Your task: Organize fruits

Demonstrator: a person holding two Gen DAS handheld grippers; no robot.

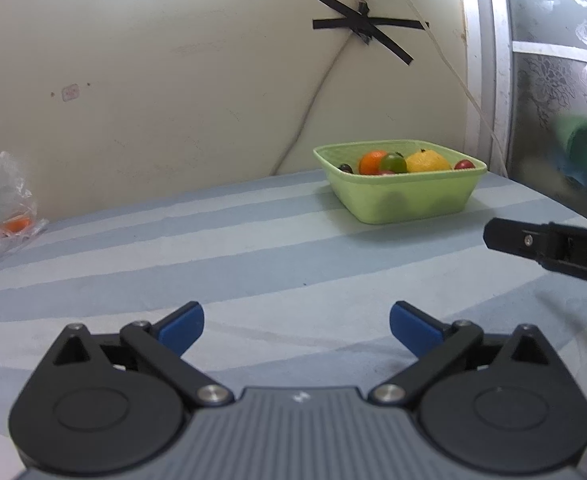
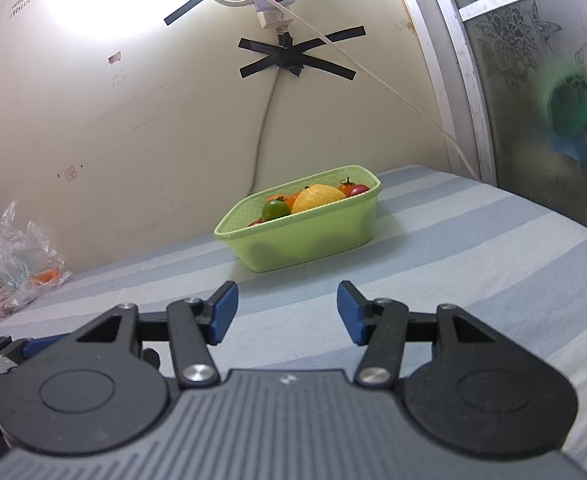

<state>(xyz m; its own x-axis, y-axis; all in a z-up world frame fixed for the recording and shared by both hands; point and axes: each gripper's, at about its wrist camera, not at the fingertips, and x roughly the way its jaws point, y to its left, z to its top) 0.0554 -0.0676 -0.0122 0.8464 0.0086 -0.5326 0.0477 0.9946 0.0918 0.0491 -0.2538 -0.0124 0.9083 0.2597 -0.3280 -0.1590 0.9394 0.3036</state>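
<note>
A light green basket stands on the striped cloth near the wall. It holds a yellow lemon, an orange, a green tomato, a red tomato and a dark grape. My left gripper is open and empty, low over the cloth, well short of the basket. My right gripper is open and empty, also short of the basket; part of it shows at the right edge of the left wrist view.
A crumpled clear plastic bag with something orange inside lies at the far left by the wall. A cable and black tape hang on the wall behind the basket. A patterned glass panel stands on the right.
</note>
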